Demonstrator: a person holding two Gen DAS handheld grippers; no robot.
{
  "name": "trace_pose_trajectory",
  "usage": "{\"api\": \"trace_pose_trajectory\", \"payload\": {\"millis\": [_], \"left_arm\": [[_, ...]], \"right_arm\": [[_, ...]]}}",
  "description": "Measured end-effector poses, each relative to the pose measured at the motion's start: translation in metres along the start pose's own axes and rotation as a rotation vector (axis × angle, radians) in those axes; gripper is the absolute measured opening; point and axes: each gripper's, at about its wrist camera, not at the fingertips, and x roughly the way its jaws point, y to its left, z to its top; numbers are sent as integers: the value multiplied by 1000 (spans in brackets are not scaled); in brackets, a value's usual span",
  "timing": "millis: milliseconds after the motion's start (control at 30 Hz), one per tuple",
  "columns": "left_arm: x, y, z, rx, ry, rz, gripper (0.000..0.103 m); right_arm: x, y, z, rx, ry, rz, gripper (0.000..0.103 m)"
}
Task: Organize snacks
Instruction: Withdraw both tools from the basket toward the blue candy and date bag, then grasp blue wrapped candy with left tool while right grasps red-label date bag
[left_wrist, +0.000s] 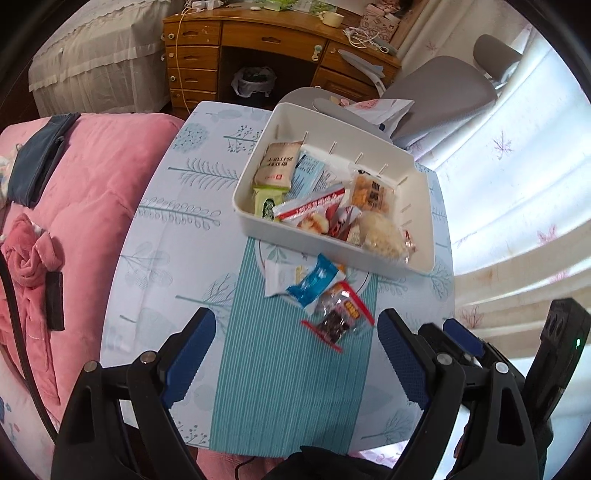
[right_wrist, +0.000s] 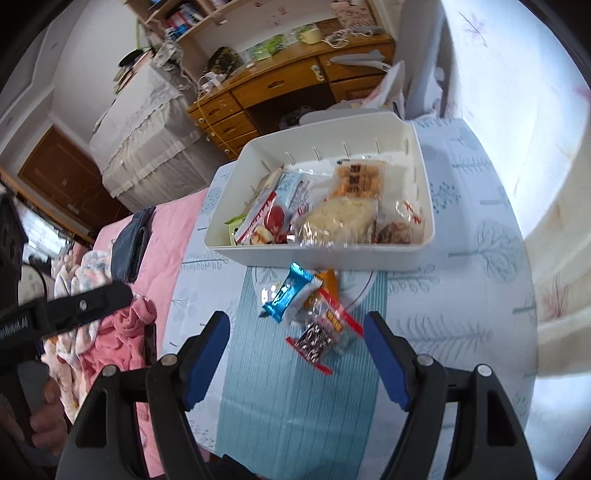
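Note:
A white bin holds several snack packets on the table. In front of it, on the teal striped runner, lie three loose snacks: a blue packet, a white packet, and a clear red-edged packet of dark pieces. An orange packet peeks out under them. My left gripper is open and empty, just short of the loose snacks. My right gripper is open and empty, its fingers either side of the red-edged packet, above it.
The table has a pale leaf-print cloth. A pink quilt with clothes lies to the left. A wooden desk, a grey chair and a curtain stand behind and to the right.

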Motion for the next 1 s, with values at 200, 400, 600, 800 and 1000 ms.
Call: {"api": "trace_pose_trajectory", "payload": {"millis": [200,400,600,800,1000], "left_arm": [[-5,23,-18,81,35,-43,89],[-5,46,-27,198,69,-85,89],[2,62,-34,324,110,-126,89],[16,66,-37,434,124,-123,89],[40,61,-34,503,125,-102,89]], "right_arm": [[-1,7,-23,124,-12,-40,75],[2,18,-58,302,-40,-79,75],[9,25,-92,499,-65,-90,75],[19,28,-112,624,-67,-83,75],[33,21,-123,715,-46,-84,75]]}}
